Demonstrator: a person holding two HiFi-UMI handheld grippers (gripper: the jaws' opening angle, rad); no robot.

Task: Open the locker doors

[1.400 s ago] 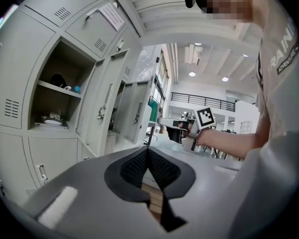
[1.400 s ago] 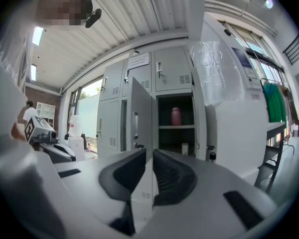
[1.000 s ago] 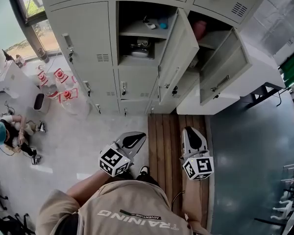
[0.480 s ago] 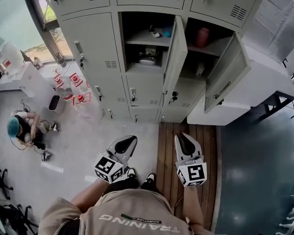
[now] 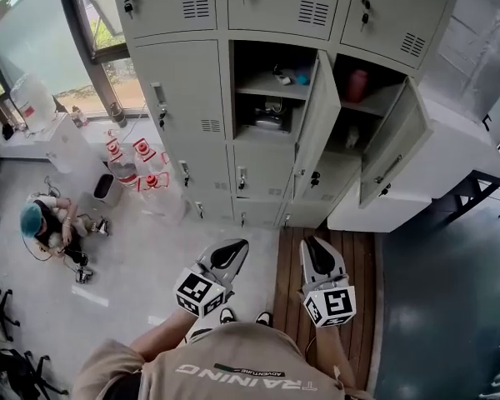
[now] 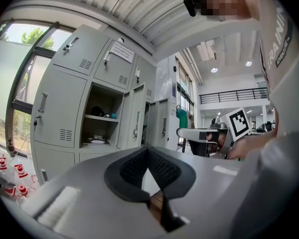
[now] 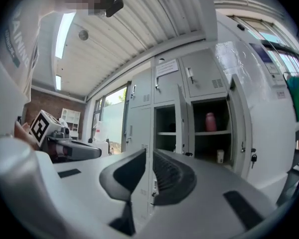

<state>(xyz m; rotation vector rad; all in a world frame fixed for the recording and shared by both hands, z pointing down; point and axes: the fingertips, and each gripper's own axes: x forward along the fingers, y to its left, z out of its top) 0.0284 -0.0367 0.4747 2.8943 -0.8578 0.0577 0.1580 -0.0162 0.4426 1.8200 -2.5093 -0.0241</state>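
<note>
Standing well back from locker bank (image 5: 233,98), touching none of it. Holding left tongs (image 5: 236,246) (image 6: 147,156) low over pale floor, tips pressed together, gripping nothing. Holding right tongs (image 5: 312,247) (image 7: 147,156) just beside, over wooden floor strip (image 5: 354,261), jaws all but together with only a thin slit, nothing in it. Seeing middle door (image 5: 317,119) and right door (image 5: 396,144) both swung open, left door (image 5: 183,90) closed flat. Spotting pink bottle (image 5: 357,84) (image 7: 211,122) upright on shelf in right open compartment. Noting seated person (image 5: 46,227) on floor far left
</note>
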